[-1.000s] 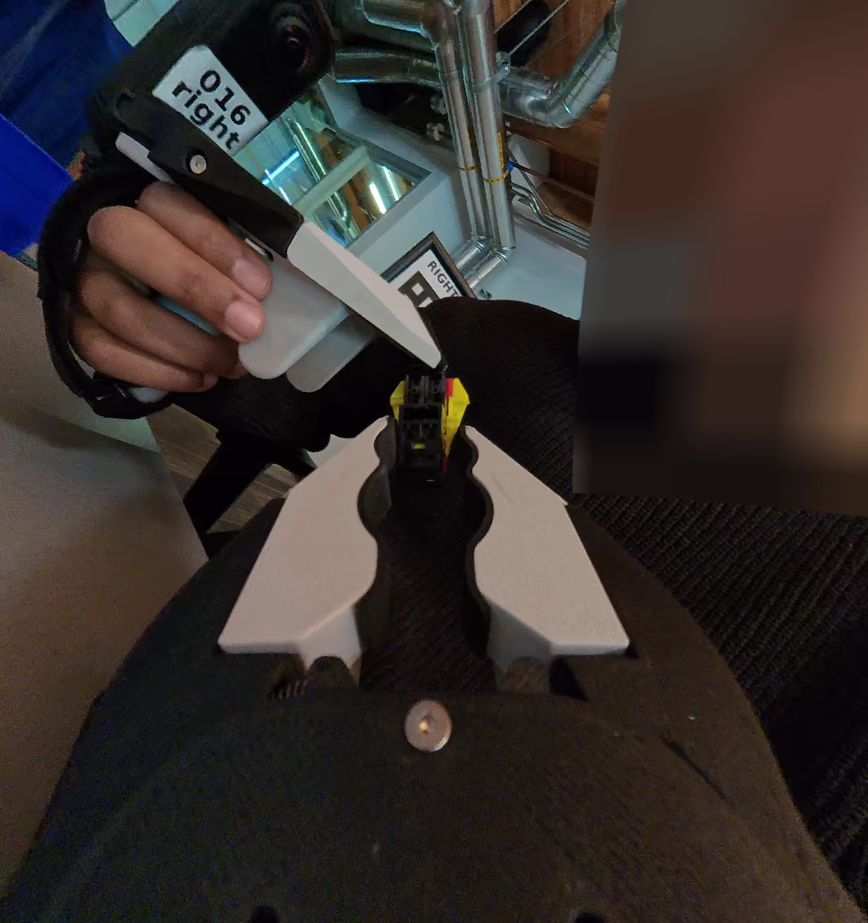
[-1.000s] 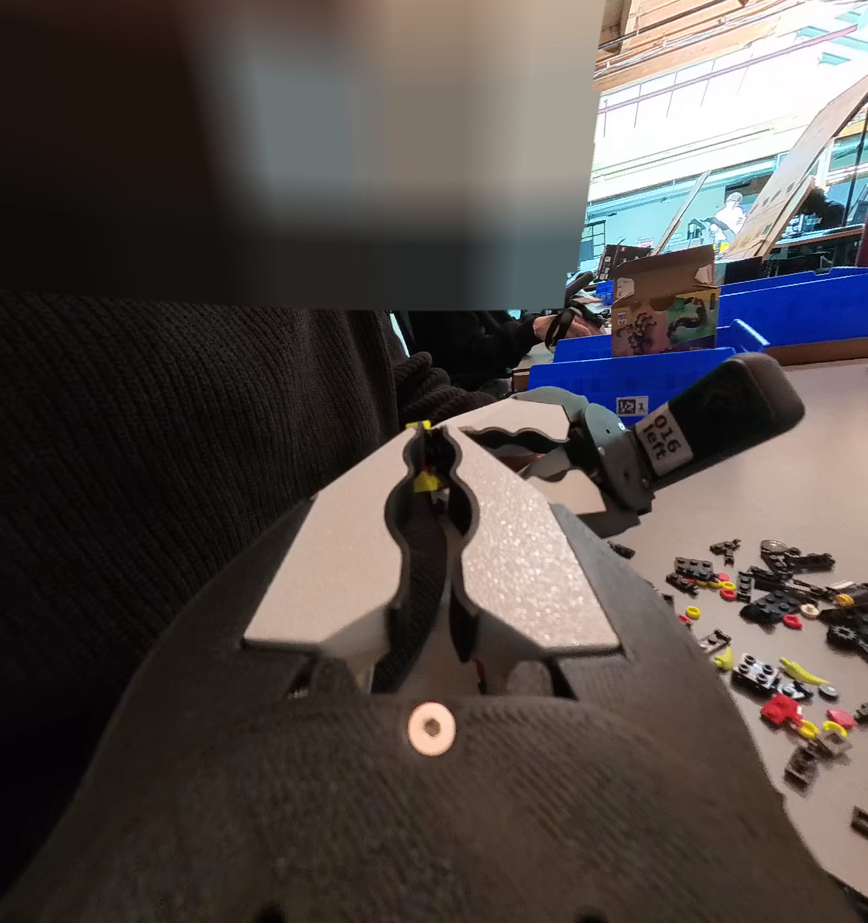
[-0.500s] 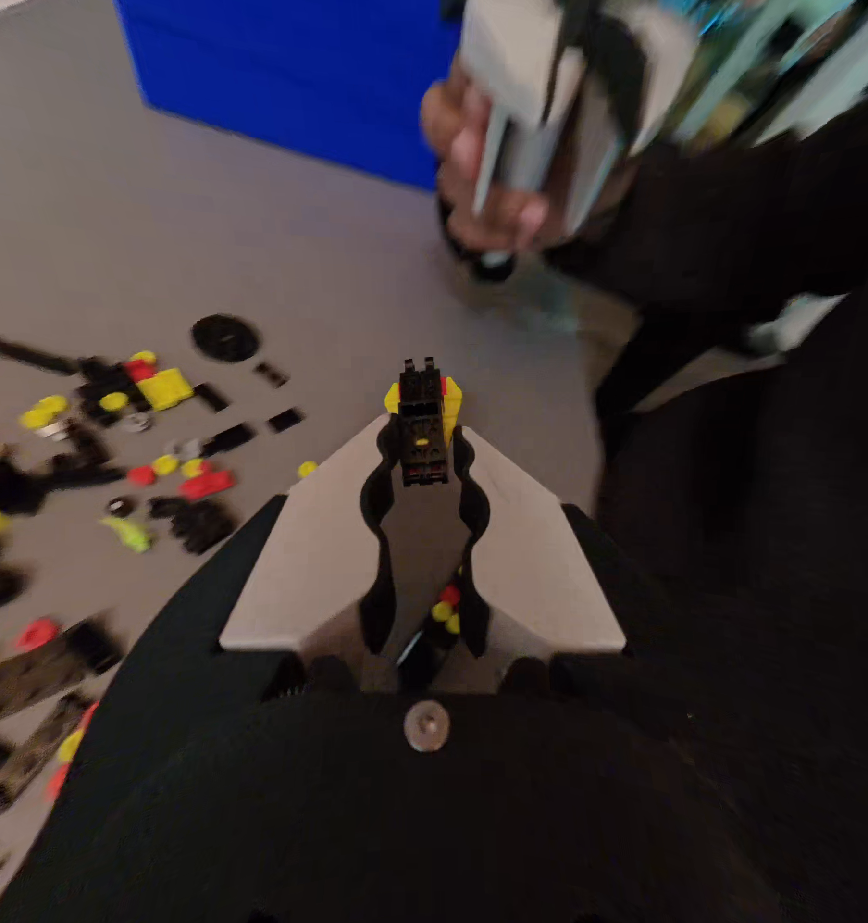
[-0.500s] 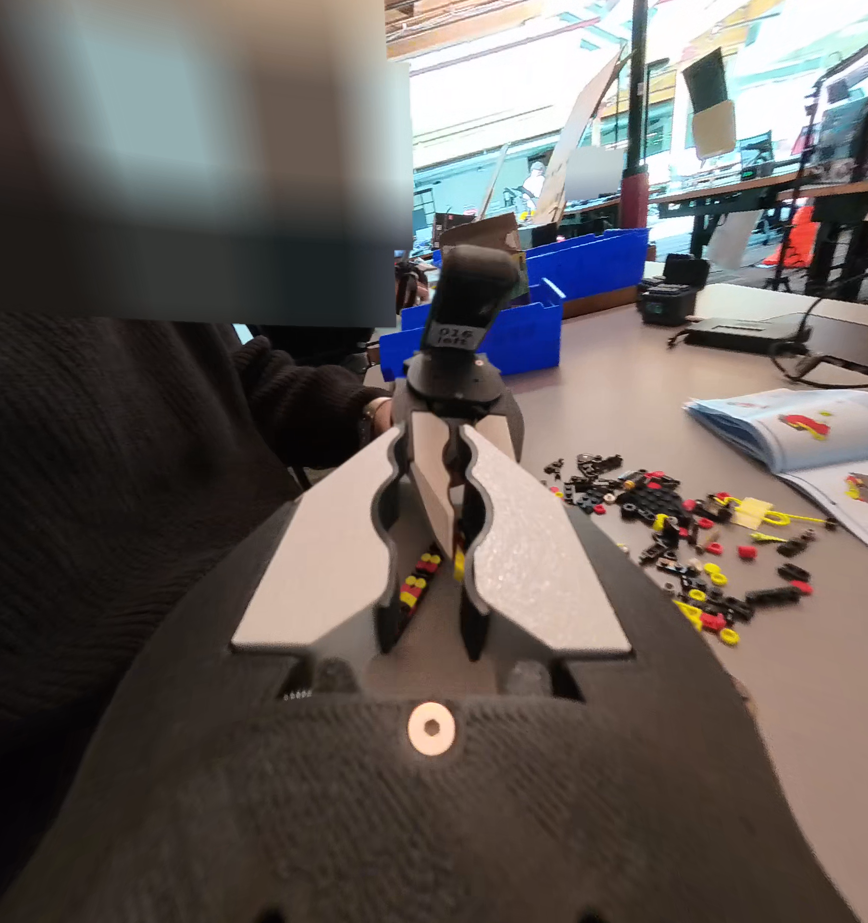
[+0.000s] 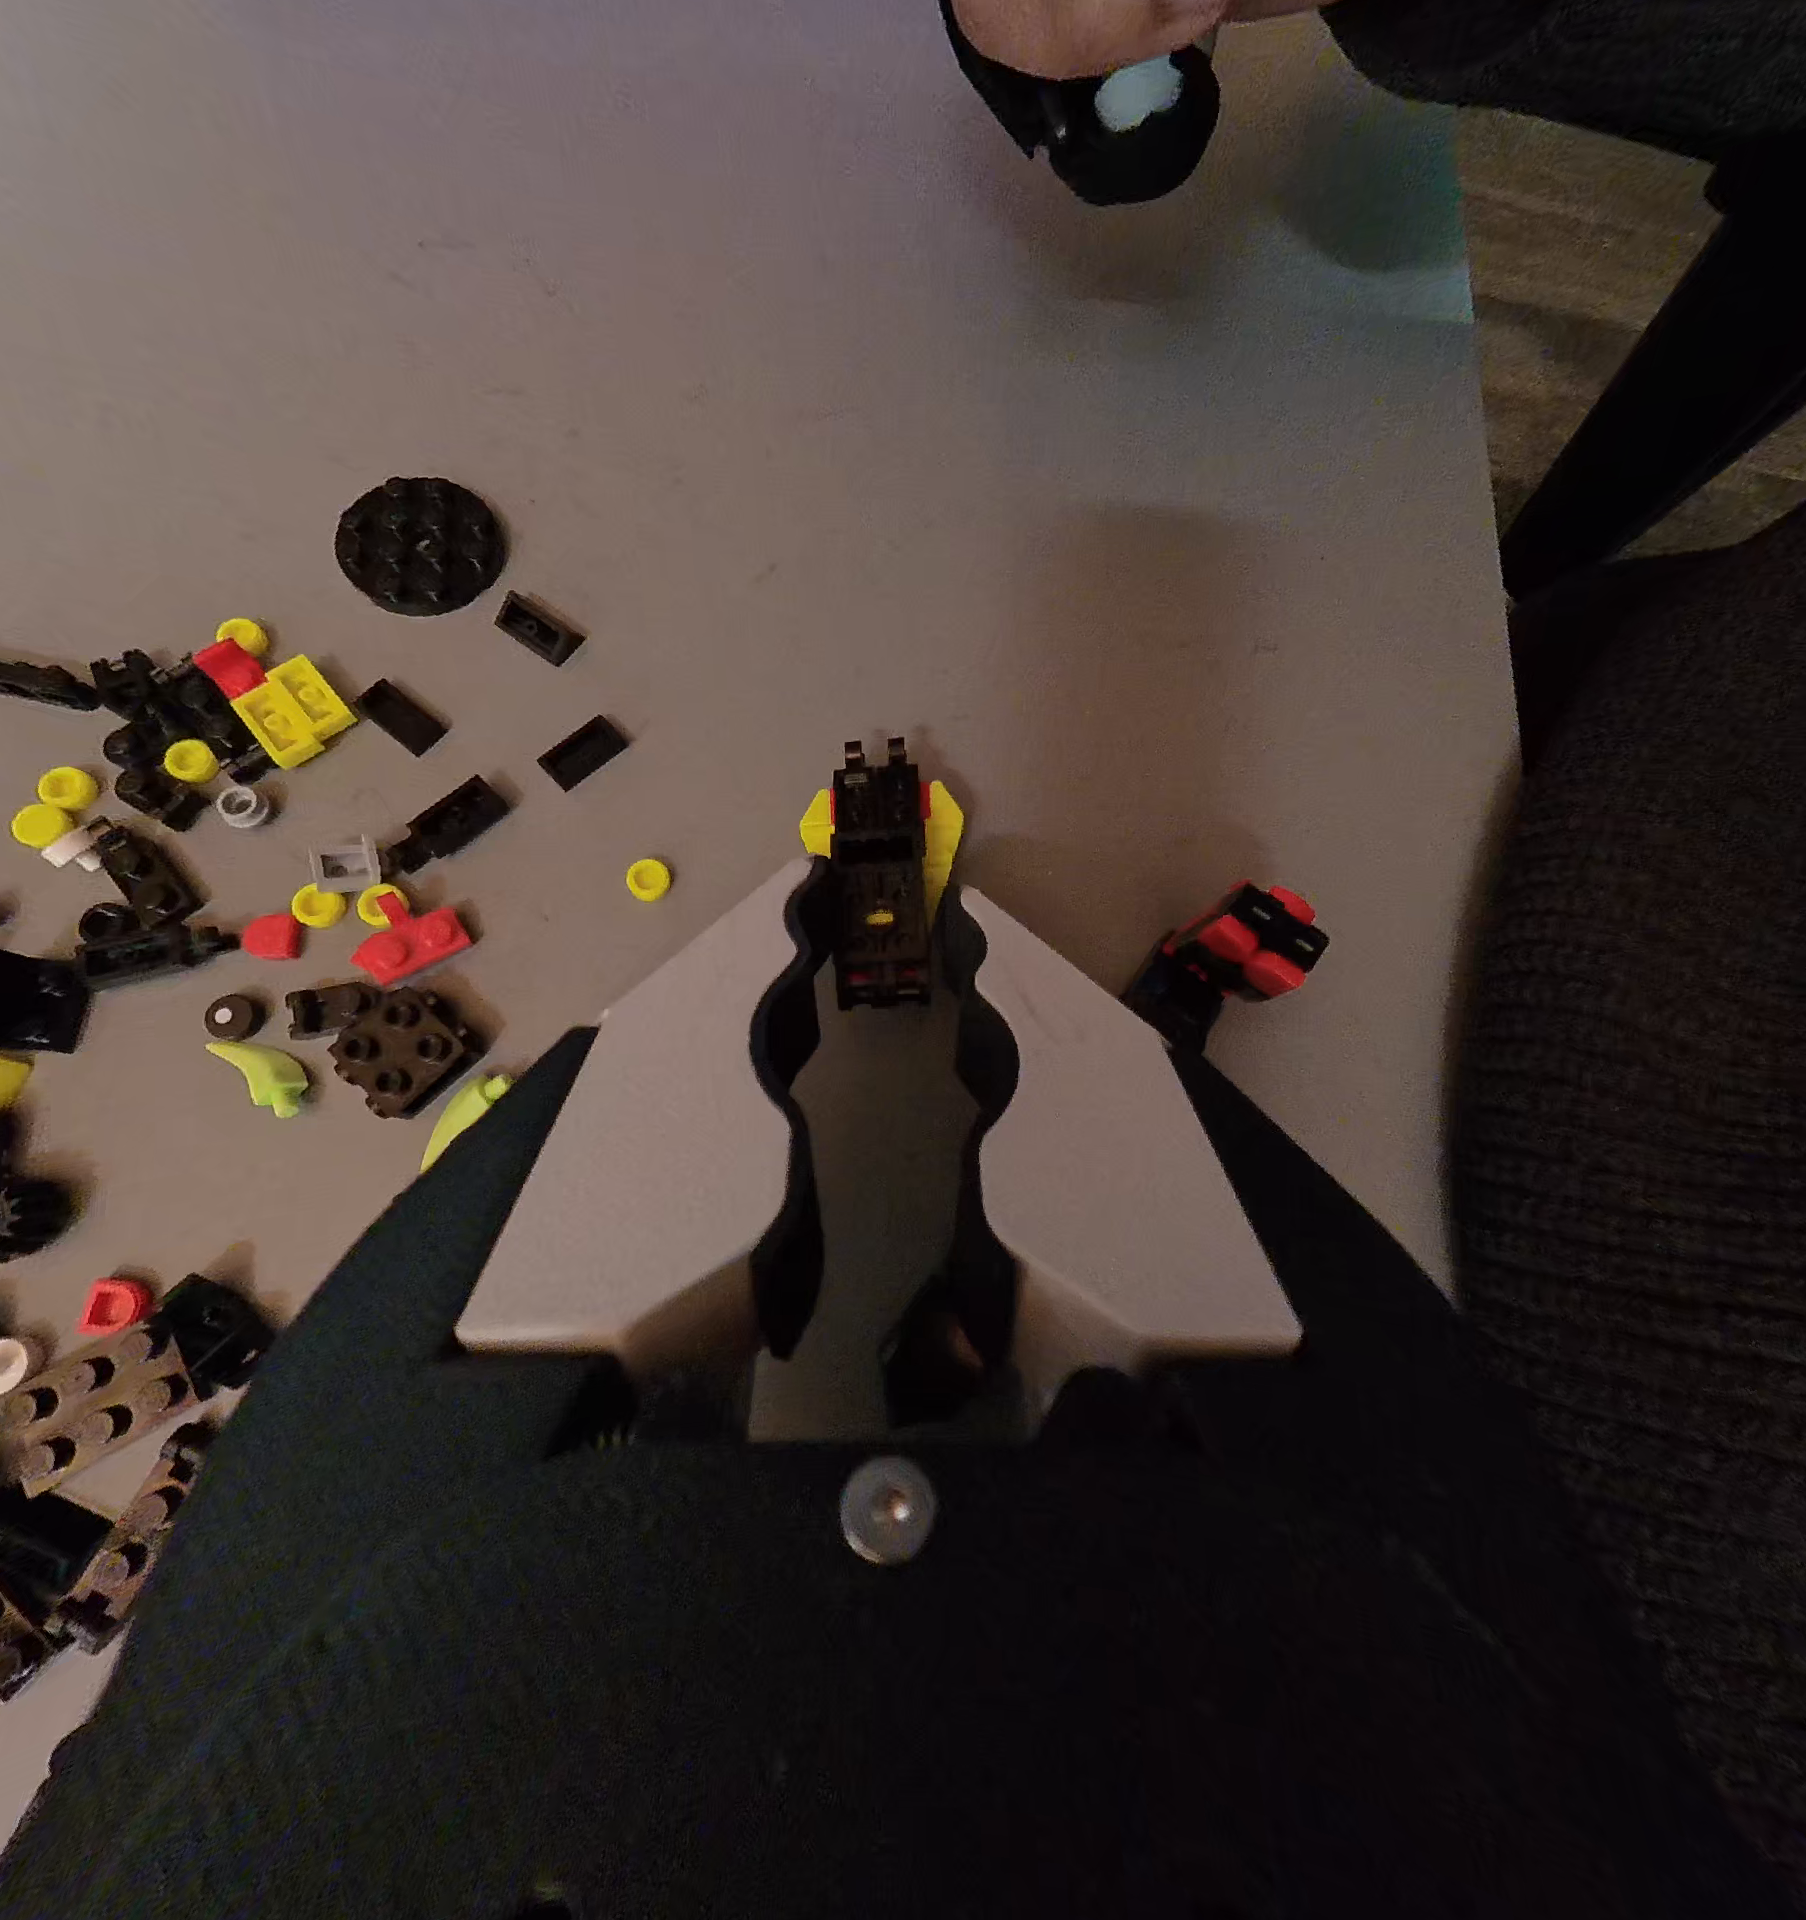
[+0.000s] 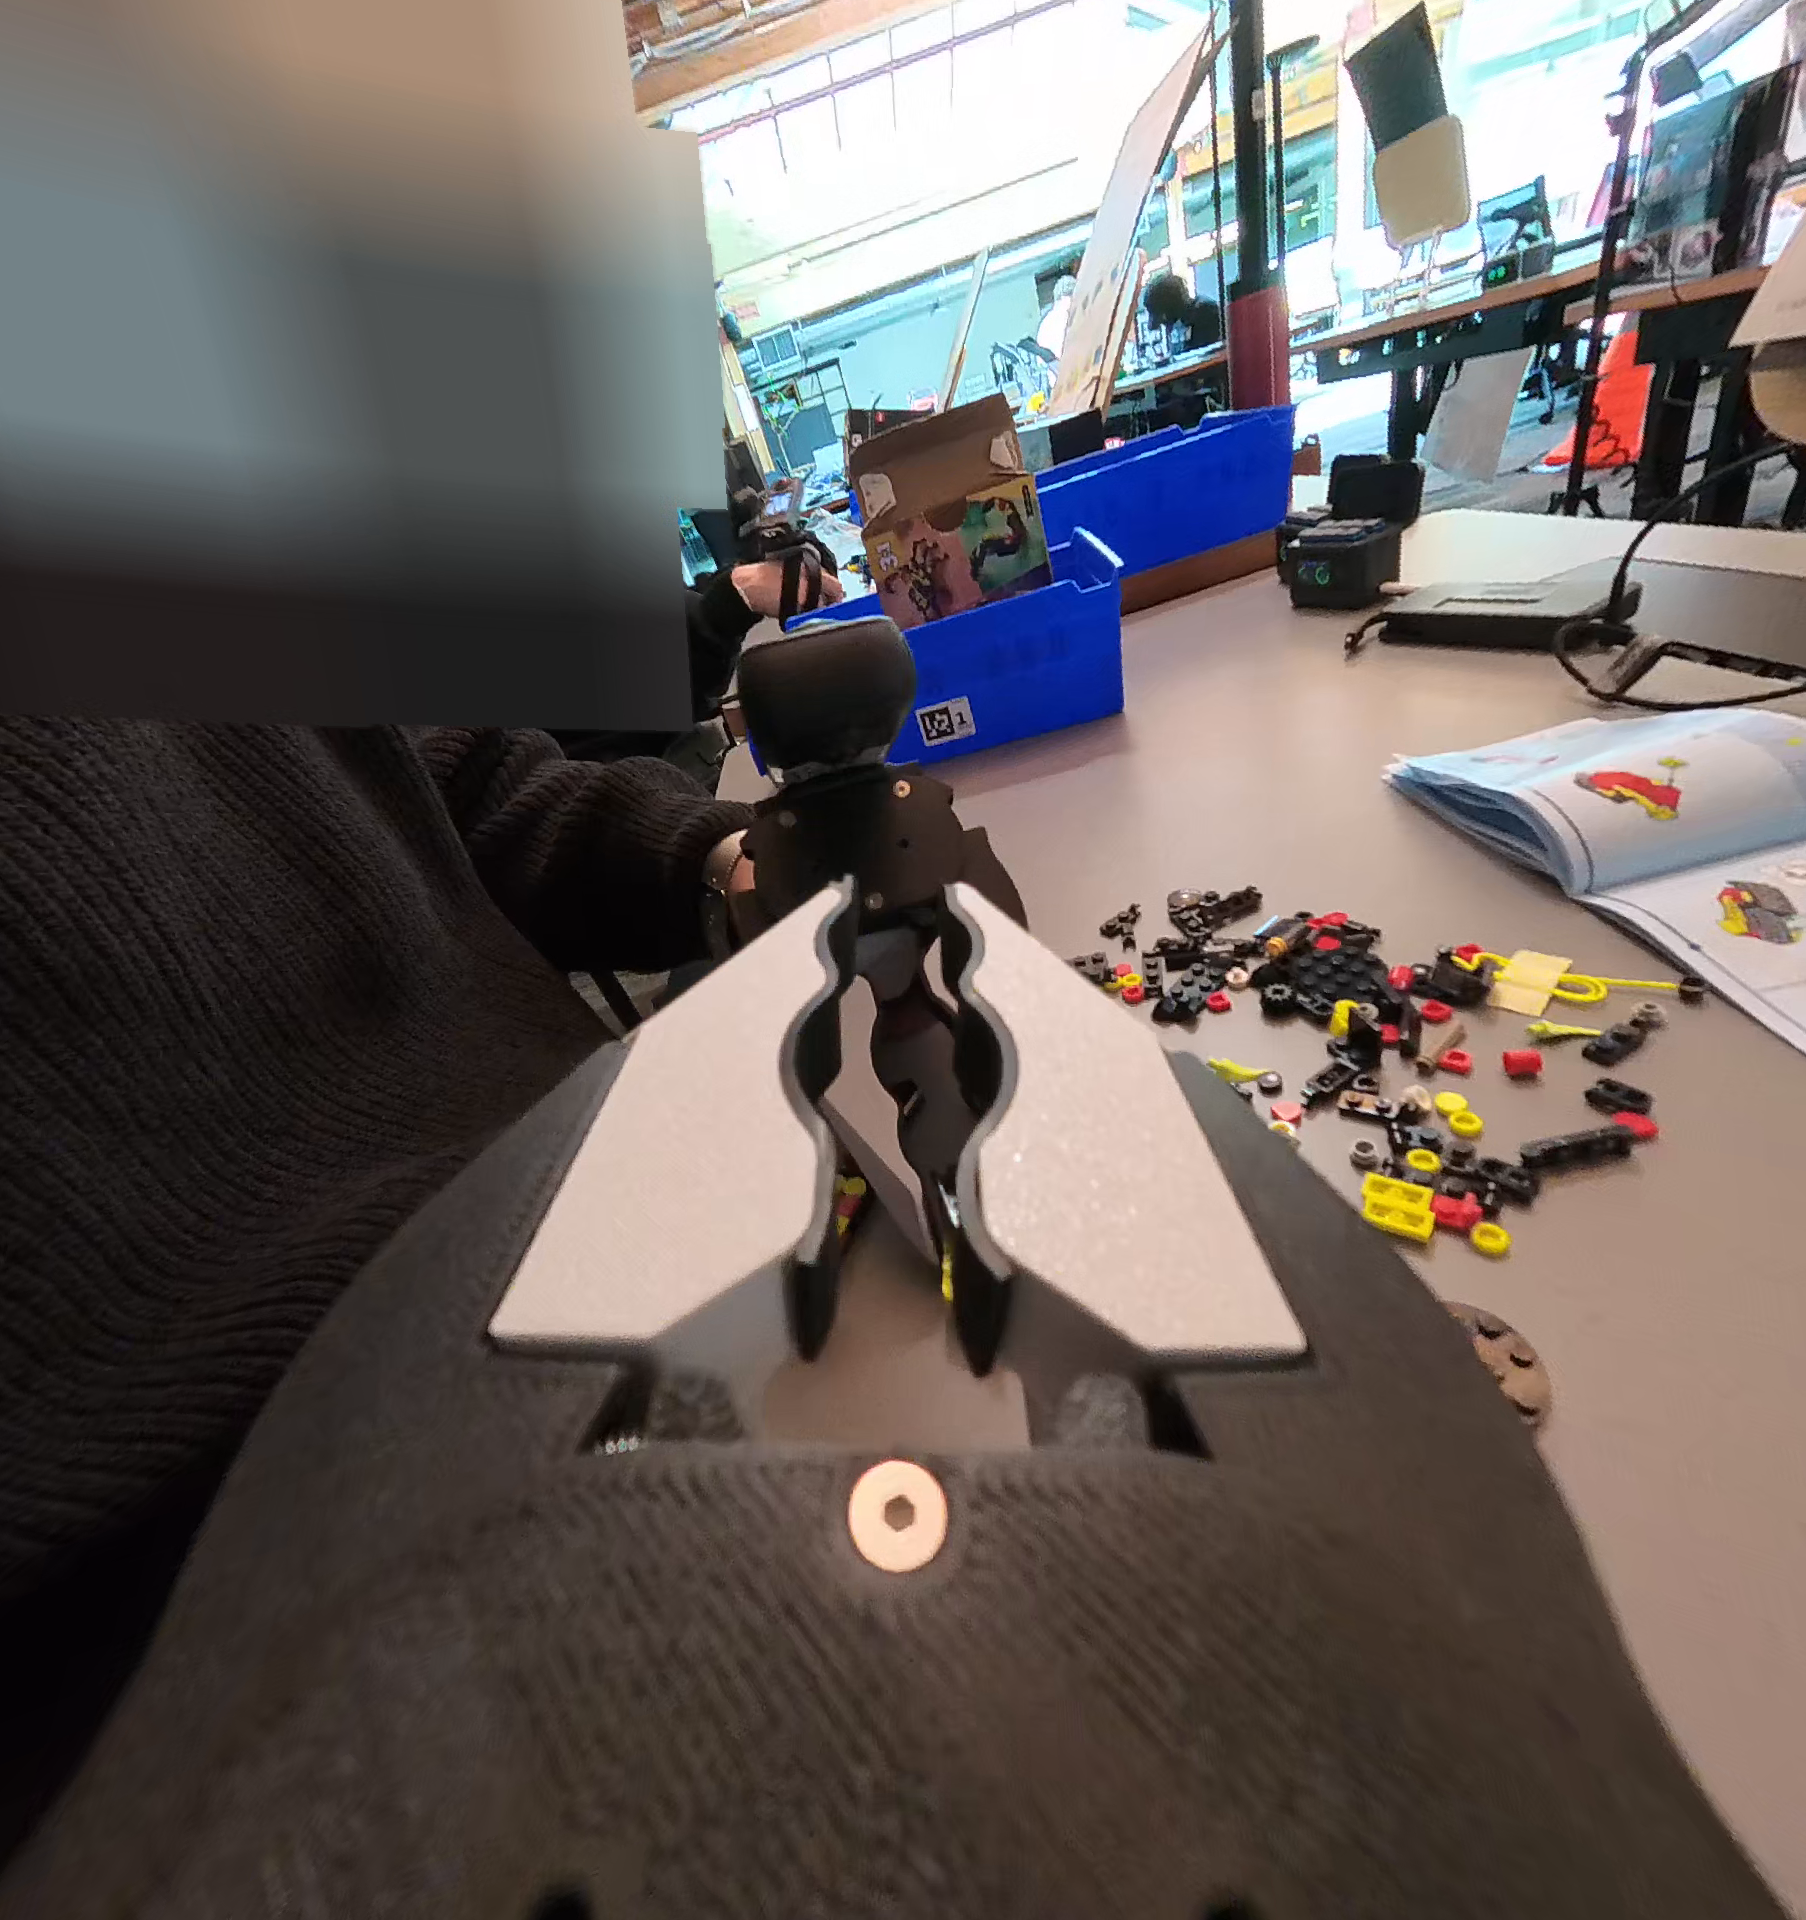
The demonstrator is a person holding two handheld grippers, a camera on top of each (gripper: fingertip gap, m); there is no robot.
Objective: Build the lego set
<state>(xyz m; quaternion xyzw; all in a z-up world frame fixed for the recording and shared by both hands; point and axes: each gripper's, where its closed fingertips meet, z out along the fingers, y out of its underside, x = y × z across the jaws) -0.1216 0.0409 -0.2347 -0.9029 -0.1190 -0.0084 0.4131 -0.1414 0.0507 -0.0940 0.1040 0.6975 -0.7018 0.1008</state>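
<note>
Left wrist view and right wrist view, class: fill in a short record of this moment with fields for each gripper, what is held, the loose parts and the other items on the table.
Left gripper: shut on the black-and-yellow assembly, above the table
Right gripper: open, nothing between its fingers
Loose parts: scattered pile of black, yellow and red pieces
Separate piece: red-and-black sub-assembly on the table beside the left gripper
Instruction booklet: lying open
Blue bin: holds a cardboard box

Left gripper (image 5: 881,883): clamped on a black-and-yellow lego assembly (image 5: 880,868) — above the grey table (image 5: 878,416).
Loose pieces (image 5: 255,883): scattered left.
</note>
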